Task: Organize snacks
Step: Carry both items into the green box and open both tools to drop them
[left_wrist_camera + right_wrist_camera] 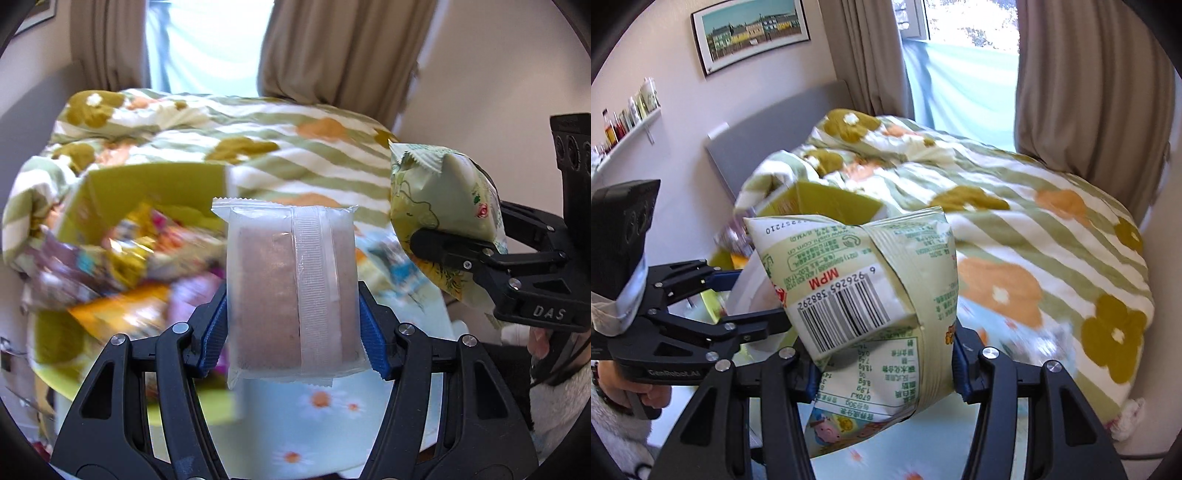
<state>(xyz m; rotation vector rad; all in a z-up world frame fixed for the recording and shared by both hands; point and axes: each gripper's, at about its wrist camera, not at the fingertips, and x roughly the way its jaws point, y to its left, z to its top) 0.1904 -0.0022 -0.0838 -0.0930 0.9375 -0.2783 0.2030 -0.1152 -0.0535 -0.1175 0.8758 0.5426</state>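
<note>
My left gripper [293, 314] was filled by a clear-wrapped bar [291, 288], my right gripper [884, 362] by a pale green snack bag [871, 295], so neither had free jaws. To the left, the yellow-green box [147, 192] was heaped with snack packets [122, 266], leaving little room inside. Beyond it the rumpled flowered duvet [1015, 221] lay open. The two grippers hung near each other, bag just beside bar.

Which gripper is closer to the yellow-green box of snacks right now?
Left. The left gripper, shut on a clear-wrapped bar, hovers just beside the box; the right gripper, holding a green snack bag, is farther out.
</note>
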